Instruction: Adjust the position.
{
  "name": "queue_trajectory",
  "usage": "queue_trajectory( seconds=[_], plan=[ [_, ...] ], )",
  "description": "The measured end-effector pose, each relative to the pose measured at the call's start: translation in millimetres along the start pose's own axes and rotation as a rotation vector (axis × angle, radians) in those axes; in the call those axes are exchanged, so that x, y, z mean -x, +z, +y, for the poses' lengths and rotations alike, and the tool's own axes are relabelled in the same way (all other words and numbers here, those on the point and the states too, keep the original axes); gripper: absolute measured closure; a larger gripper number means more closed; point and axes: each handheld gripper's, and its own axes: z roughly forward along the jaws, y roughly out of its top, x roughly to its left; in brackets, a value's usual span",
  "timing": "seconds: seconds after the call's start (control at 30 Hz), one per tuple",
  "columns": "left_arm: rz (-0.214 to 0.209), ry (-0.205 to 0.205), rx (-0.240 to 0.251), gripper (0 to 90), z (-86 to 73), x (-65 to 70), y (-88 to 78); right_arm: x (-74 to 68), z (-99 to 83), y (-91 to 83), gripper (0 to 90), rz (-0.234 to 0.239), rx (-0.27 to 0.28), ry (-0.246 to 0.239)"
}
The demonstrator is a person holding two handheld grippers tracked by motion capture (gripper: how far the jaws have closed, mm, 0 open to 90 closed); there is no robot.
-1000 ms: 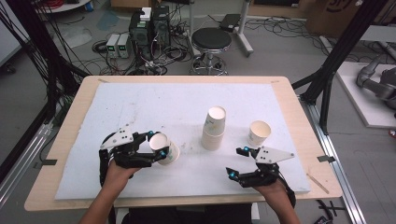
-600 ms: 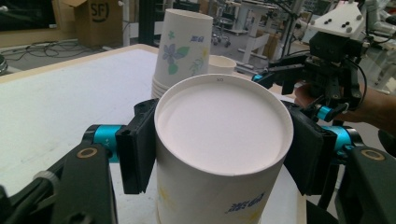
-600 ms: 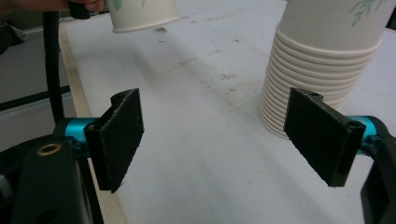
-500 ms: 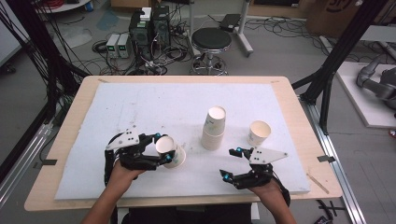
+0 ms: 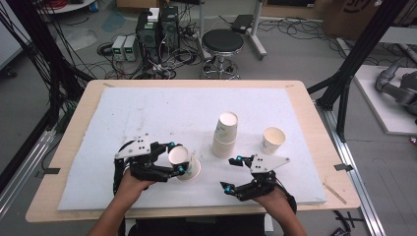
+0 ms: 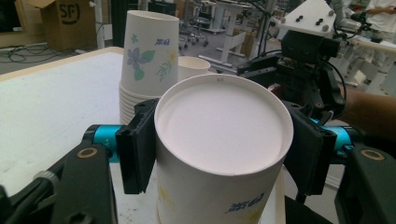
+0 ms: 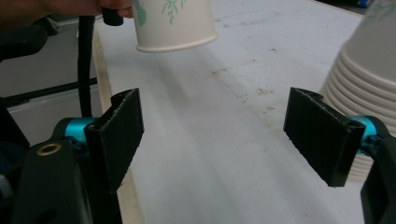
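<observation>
White paper cup (image 5: 184,162) clamped in your left tool (image 5: 173,157), tilted, mouth toward near edge of worktop (image 5: 147,113). Cup stack (image 5: 225,135) lies beyond, toward far-right corner. Your right tool (image 5: 232,173) wide, empty.

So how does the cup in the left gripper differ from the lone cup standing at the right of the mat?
The held cup is clamped between the left gripper's jaws, upside down and tilted, base toward that gripper's camera; the lone cup stands free on the white mat. The lone cup sits upright, mouth open upward, with no gripper touching it. Both look like white paper cups of similar size.
</observation>
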Motion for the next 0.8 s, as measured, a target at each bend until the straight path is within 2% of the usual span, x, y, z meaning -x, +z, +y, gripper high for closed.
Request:
queue_trajectory(
  seconds=[0.4,0.8],
  plan=[
    [-0.052,0.018,-0.021,34.5,1.7,4.3,8.2,-2.1,19.9,25.4,20.5,0.091,-0.016,-0.046],
    [-0.102,0.024,-0.042,34.4,0.5,8.5,19.6,-6.7,24.2,40.7,20.5,0.149,-0.04,-0.061]
  ],
)
